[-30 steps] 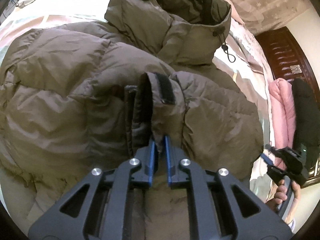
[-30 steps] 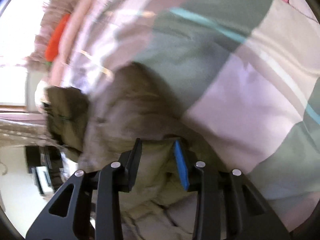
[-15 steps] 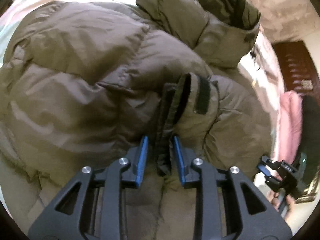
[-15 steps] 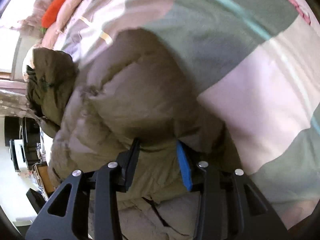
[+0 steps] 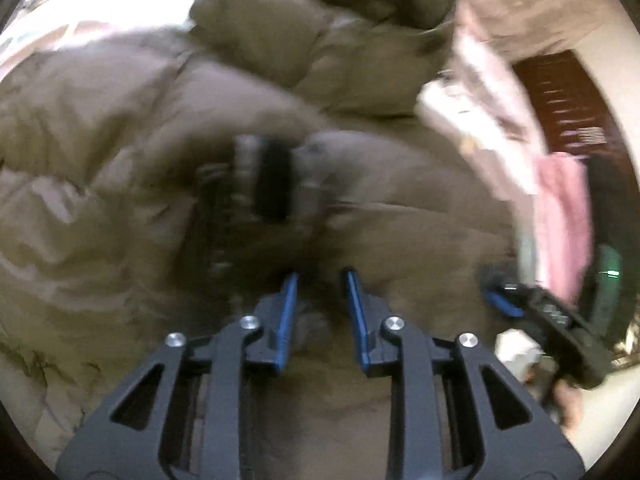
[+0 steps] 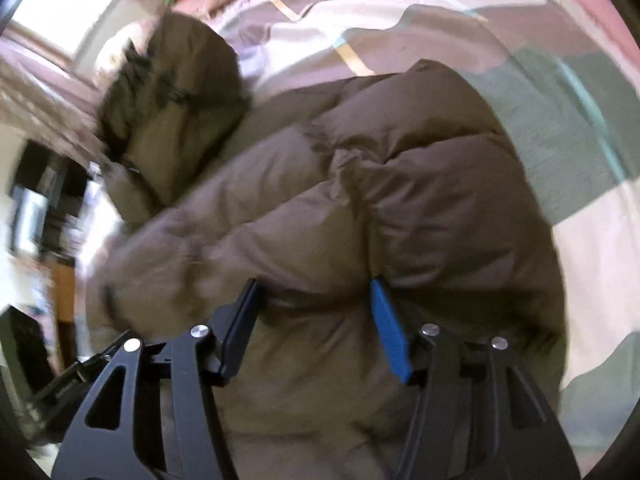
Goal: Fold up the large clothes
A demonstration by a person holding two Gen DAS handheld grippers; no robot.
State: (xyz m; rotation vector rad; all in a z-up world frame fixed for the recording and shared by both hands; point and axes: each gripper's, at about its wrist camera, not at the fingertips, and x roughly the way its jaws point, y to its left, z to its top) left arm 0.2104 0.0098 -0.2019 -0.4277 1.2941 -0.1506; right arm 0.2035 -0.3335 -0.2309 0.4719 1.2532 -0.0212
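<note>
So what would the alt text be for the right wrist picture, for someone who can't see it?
A puffy olive-brown hooded jacket lies on a bed with a pastel patchwork bedspread. The black right tongs reach in from below, wide open, with one blue pad, pressing against the jacket's bulging fabric. The hood lies at upper left.

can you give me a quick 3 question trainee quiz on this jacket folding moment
1. True or false: the left gripper is clamped shut on the sleeve cuff.
2. Which gripper's jaws stand wider apart? A) the left B) the right gripper
3. Fill in: the olive puffer jacket lies on a patchwork ____ of pink, grey and green blocks.

Key:
1. False: its jaws are apart, and the cuff lies beyond the fingertips.
2. B: its jaws sit wide over the jacket's puffy fabric.
3. Bedspread.
</note>
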